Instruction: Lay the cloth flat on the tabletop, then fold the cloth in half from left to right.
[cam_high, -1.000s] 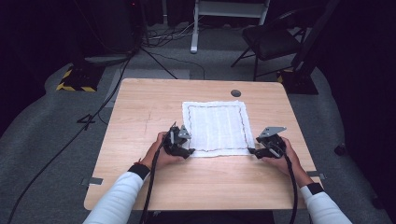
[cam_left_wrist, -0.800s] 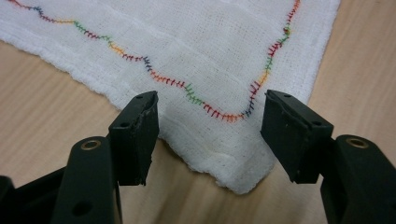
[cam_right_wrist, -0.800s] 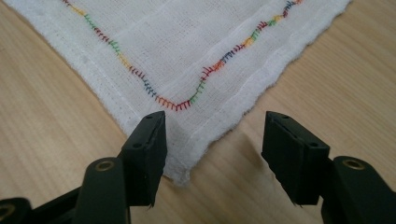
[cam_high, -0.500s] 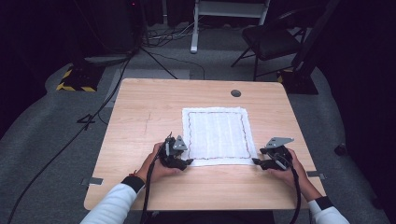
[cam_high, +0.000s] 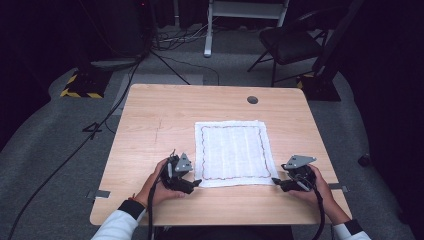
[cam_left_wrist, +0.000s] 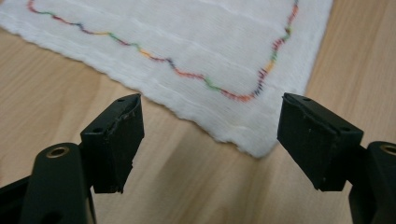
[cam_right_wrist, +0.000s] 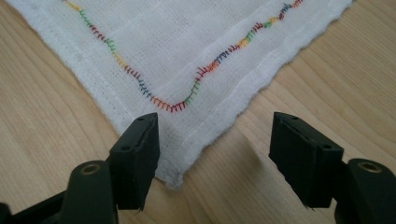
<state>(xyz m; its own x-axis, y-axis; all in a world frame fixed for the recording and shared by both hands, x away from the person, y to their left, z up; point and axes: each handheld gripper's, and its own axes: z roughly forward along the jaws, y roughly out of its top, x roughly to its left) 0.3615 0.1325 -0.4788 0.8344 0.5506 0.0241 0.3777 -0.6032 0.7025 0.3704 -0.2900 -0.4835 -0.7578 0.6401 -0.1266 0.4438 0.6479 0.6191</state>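
Tongs wide at the two near corners of a flat cloth.

Nearest, the left gripper (cam_high: 196, 183) sits low over the table (cam_high: 150, 125) with its tips at the cloth's (cam_high: 232, 150) near left corner, while the right gripper (cam_high: 274, 182) points at the near right corner; each set of jaws has just been opening and stands wide, with no pad pressing on the cloth, though in the right gripper view that corner reaches in between the jaws. The cloth, white with a wavy coloured stitch line (cam_left_wrist: 187, 74) just inside its edges, lies spread flat on the middle of the table, right of centre. Bare wood runs all around it, widest to the left and beyond the far edge, where a round grey cap (cam_high: 252, 99) sits.
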